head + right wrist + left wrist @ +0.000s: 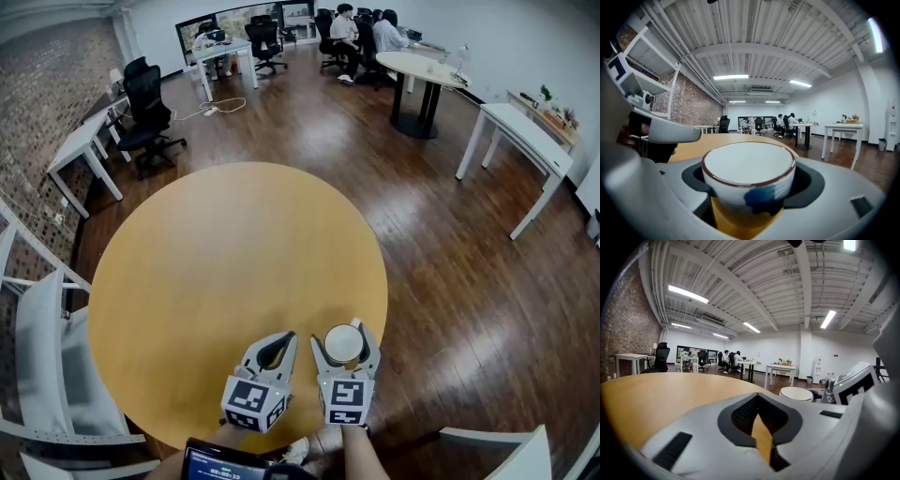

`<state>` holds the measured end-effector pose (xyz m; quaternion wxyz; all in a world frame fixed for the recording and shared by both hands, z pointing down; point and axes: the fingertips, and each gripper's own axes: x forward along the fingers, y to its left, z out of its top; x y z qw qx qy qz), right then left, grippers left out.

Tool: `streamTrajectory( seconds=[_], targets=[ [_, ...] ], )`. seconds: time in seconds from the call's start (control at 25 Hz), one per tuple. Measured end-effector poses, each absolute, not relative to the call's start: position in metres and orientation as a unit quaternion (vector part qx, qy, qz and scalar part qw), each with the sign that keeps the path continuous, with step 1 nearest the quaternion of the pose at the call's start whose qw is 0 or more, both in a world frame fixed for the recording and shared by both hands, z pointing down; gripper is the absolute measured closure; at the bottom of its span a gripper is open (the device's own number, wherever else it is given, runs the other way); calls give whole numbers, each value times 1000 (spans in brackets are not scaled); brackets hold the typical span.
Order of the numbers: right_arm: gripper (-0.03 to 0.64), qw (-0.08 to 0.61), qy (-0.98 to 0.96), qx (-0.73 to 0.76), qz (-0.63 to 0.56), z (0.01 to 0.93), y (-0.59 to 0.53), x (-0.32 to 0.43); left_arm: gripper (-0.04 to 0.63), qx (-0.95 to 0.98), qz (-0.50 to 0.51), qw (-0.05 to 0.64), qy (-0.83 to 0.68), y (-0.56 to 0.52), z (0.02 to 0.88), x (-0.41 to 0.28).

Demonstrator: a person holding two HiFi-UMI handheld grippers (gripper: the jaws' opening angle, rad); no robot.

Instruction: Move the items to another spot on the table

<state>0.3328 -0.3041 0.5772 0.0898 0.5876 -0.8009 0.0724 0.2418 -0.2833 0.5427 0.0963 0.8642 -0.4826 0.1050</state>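
One cup (pixel 343 345) held by the right hand-held gripper (pixel 345 334); left hand-held gripper (pixel 281 340) closed, empty.

— How do the two tools look?
— The left gripper (pixel 279 343) and the right gripper (pixel 344 339) have smooth, rounded shells of light grey plastic. Inside the jaws there are dark pads (pixel 740 416) with a fine texture, and the shell has a dark rectangular slot (pixel 670 451).
— Any markings?
— Yes, each one carries a cube (pixel 254 403) with black and white square markers. The forearm (pixel 361 457) behind the right one is bare.
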Motion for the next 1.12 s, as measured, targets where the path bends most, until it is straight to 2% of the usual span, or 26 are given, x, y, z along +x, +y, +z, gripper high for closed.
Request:
streamTrajectory(
  seconds=[0.72,0.92,1.12],
  targets=[
    [210,81,-802,587,74,604,-316,333,591,864,129,95,-477,-285,563,244],
    [178,82,-801,588,82,606,-314,335,591,865,131,97,-475,-280,561,246],
    [178,86,-796,593,84,605,-311,338,591,864,129,94,-478,-278,557,243]
  ],
)
